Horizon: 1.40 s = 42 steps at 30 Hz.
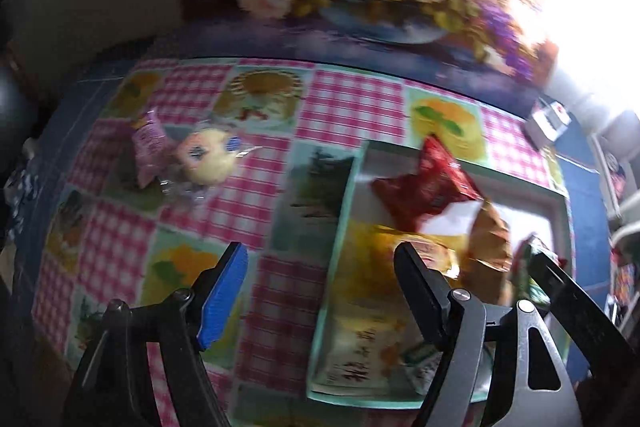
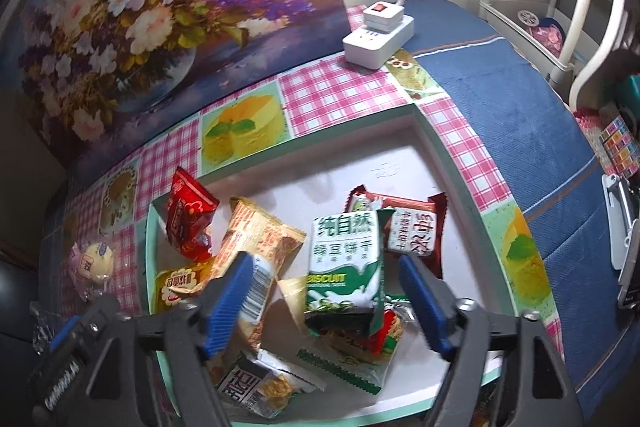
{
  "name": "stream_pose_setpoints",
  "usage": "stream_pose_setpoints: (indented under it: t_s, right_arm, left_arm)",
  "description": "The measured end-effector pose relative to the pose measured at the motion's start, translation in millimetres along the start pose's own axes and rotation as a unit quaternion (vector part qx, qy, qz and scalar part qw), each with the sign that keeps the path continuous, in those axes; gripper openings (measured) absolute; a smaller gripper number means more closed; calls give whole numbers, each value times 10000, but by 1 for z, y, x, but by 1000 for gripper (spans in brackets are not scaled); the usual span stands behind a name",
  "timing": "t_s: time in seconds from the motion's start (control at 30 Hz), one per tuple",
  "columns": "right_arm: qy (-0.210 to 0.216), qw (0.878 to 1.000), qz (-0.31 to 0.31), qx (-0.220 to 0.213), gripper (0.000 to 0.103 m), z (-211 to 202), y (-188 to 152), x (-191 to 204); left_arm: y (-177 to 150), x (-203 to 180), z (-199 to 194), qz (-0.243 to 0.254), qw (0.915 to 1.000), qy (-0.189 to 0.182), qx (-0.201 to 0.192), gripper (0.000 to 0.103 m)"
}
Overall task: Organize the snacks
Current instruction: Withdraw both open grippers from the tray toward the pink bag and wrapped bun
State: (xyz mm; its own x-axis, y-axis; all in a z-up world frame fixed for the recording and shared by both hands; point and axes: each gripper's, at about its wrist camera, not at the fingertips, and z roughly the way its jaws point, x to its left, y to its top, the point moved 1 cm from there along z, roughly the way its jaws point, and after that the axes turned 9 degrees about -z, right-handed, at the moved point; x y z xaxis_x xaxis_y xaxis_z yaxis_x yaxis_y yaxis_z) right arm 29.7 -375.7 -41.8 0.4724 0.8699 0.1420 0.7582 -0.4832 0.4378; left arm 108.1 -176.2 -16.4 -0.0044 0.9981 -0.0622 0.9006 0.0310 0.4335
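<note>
The right gripper point(image 2: 326, 301) hangs over the tray point(image 2: 460, 187) with its blue-padded jaws spread apart. A green-and-white biscuit packet point(image 2: 344, 267) stands between the pads, clear of both, resting on the heap of snacks in the tray. No earlier picture is given, so only this spread state is recorded.

The left gripper point(image 1: 320, 291) is also open, with nothing between its jaws. Its left blue pad sits over the tablecloth point(image 1: 352, 99), outside the tray's left wall; its right finger sits over the tray's contents.

Tray: shallow, rectangular, white floor, pale green rim. Contents, placed relative to the biscuit packet:
- a dark red wrapper point(image 2: 412, 231) just behind and right of it, partly covered by it;
- a tan patterned packet point(image 2: 256, 247) to its left, lying tilted;
- a red packet point(image 2: 188, 223) further left, propped against the tray's left wall;
- a yellow packet point(image 2: 176, 287) at the left wall, nearer the camera;
- a black-and-white packet point(image 2: 256, 387) below it, at the near rim.

Outside the tray's left wall, on the tablecloth, lie a round yellow snack in clear wrap point(image 1: 208, 159) and a pink packet point(image 1: 148, 139), touching each other.

Beyond the tray's far right corner stands a white power strip point(image 2: 378, 35). A flower painting point(image 2: 140, 7) stands behind the table.
</note>
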Motion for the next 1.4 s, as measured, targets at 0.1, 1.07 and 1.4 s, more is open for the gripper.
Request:
stream_pose_setpoints:
  t_s: [0.1, 1.07, 1.4]
  right_arm:
    - [23, 9999, -143, -22, 83, -1, 0, 10]
    - [280, 9917, -1225, -262, 103, -2, -9, 103]
    - [385, 9843, -1711, -185, 103, 4, -18, 147]
  left_arm:
    - [3, 12, 2, -157, 9997, 184, -51, 80]
    - [29, 113, 11, -1109, 9889, 944, -303, 100]
    - [34, 170, 15, -1558, 9800, 1216, -216, 100]
